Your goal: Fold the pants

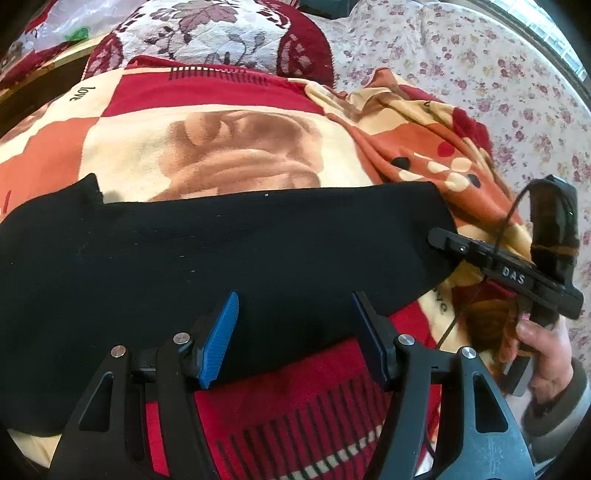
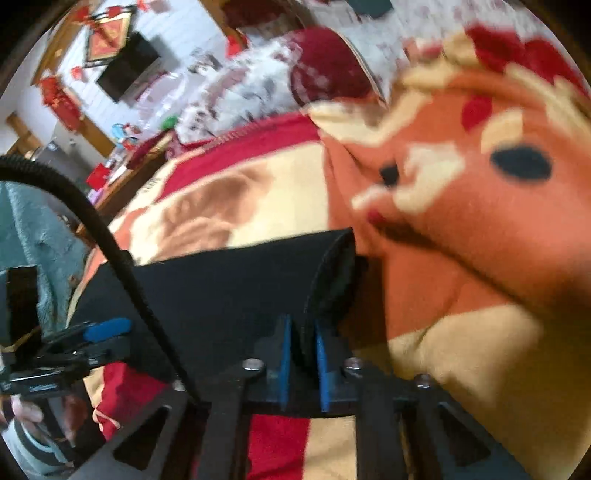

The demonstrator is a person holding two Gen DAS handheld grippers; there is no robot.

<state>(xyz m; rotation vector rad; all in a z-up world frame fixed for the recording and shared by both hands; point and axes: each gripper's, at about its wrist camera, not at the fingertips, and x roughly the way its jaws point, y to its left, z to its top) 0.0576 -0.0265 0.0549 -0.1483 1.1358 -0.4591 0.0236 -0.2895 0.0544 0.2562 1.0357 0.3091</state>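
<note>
A bed is covered by a plush blanket — red, orange and cream print. A floral sheet and a patterned pillow lie behind; a dark wall screen is seen. The black pants — matte knit — are laid flat across the blanket. Left gripper is spread wide over the near edge, gripping nothing. Right gripper is pinched on the hem.
</note>
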